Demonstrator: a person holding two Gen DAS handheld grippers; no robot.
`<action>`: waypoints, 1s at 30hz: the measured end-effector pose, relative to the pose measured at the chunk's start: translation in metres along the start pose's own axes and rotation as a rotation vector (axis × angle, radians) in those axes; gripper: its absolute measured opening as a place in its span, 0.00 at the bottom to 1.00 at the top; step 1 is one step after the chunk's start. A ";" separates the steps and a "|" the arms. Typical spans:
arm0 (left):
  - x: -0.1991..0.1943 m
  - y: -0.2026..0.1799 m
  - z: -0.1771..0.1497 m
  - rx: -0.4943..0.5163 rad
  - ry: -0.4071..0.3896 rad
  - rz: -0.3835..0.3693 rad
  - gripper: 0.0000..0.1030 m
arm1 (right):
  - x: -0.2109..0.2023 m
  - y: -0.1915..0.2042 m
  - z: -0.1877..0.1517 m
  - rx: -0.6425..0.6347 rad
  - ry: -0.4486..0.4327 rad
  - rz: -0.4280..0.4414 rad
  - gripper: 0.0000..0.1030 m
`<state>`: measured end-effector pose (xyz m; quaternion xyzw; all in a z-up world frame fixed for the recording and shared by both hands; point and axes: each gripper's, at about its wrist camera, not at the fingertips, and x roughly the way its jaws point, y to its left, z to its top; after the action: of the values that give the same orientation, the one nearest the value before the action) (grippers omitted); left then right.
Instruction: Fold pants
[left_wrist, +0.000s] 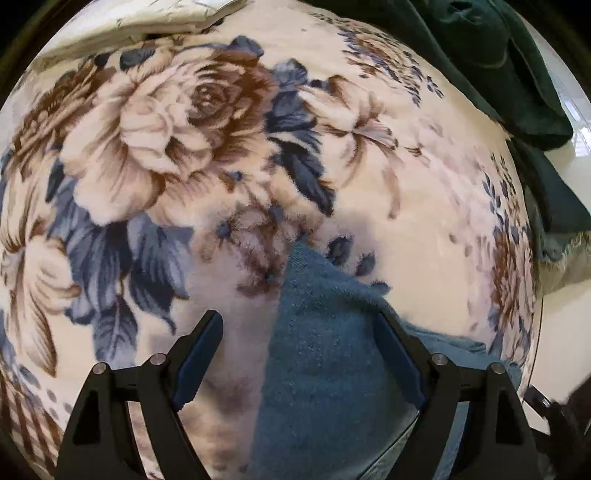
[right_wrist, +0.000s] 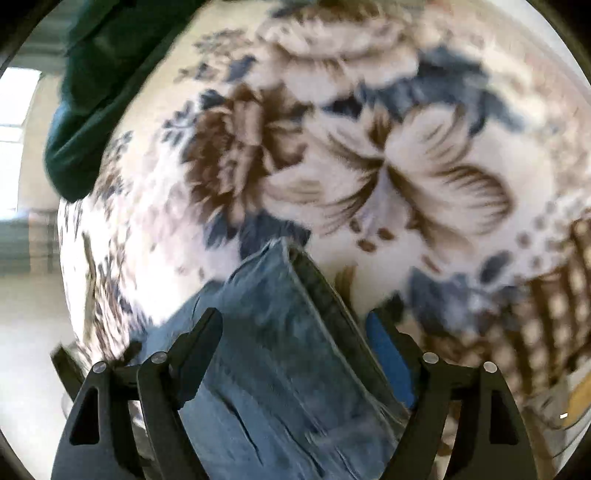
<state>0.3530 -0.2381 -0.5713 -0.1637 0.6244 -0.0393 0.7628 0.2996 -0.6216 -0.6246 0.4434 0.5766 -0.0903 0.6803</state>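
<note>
Blue denim pants (right_wrist: 291, 350) lie on a plush floral blanket (left_wrist: 184, 155), a fuzzy corner between the left gripper's (left_wrist: 299, 332) spread fingers, a thick folded edge between the right gripper's (right_wrist: 295, 328) spread fingers. Dark green cloth (left_wrist: 491, 55) bunches beyond.

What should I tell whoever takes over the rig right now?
Left gripper: open, its fingers either side of a corner of the jeans, not clamped.
Right gripper: open, straddling a thick denim edge; that view is blurred.
Jeans lie on the floral blanket; dark green cloth sits at the far edge.
Done: cannot tell how many folds.
Left: close both grippers on the denim, then fold.
</note>
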 end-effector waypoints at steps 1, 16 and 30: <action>0.000 0.001 0.000 -0.003 0.000 -0.010 0.81 | 0.006 0.003 0.002 0.007 -0.016 0.024 0.43; 0.000 0.070 0.032 -0.242 -0.067 -0.161 0.15 | 0.003 0.043 0.023 -0.138 -0.061 -0.105 0.52; -0.043 0.036 -0.029 -0.140 -0.008 -0.164 0.81 | -0.016 -0.065 -0.060 0.282 0.070 -0.088 0.72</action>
<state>0.3106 -0.1988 -0.5461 -0.2673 0.6069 -0.0571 0.7463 0.2104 -0.6238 -0.6399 0.5118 0.6006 -0.1847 0.5859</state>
